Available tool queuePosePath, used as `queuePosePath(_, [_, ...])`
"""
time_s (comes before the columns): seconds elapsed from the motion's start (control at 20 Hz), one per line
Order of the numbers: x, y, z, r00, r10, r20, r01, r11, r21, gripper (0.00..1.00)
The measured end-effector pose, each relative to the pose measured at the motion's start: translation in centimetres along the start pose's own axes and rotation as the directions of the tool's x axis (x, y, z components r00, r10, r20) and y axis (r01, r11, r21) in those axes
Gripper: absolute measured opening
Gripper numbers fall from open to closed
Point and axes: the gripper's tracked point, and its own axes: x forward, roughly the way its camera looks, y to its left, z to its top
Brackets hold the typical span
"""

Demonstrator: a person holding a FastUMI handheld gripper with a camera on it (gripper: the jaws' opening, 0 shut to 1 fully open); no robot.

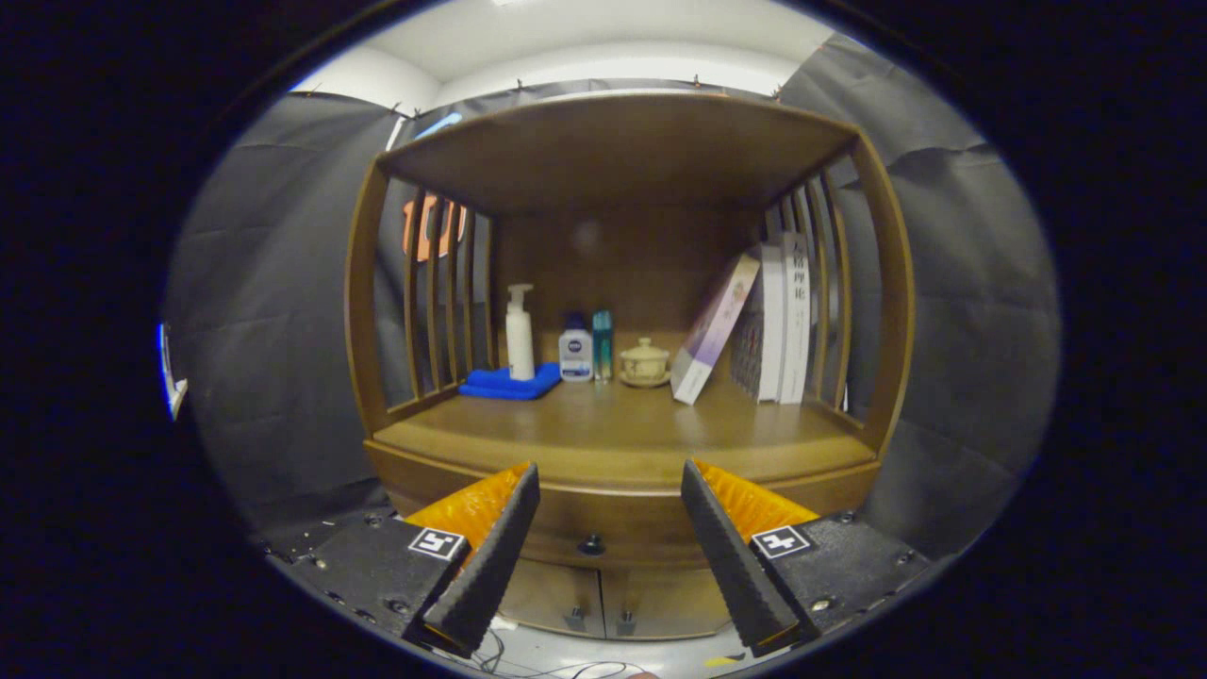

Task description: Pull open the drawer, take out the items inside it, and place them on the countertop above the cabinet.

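Before closed drawer (603,528), gaping tool (610,481)

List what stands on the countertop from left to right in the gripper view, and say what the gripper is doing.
Blue cloth with pump bottle on it → white bottle → teal bottle → lidded cup → leaning book → upright books. Gripper open, ahead of the drawer knob.

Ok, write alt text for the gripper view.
The open gripper faces a wooden cabinet's closed drawer, its small dark knob between the fingers. Bottles, a blue cloth, a lidded cup and books stand on the countertop beyond.
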Motion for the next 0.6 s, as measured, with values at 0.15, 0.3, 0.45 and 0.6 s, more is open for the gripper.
queuePosePath(0.15, [2.0,0.2,-2.7,0.999,-0.009,-0.049,0.008,1.0,-0.01,0.93])
queuePosePath(0.3, [3.6,0.5,-5.3,0.996,-0.019,-0.089,0.017,0.999,-0.028,0.89])
queuePosePath(0.45, [5.2,0.8,-7.3,0.992,-0.019,-0.125,0.016,1.0,-0.023,0.78])
queuePosePath(0.6, [6.5,0.7,-8.6,0.989,-0.037,-0.142,0.034,0.999,-0.026,0.68])
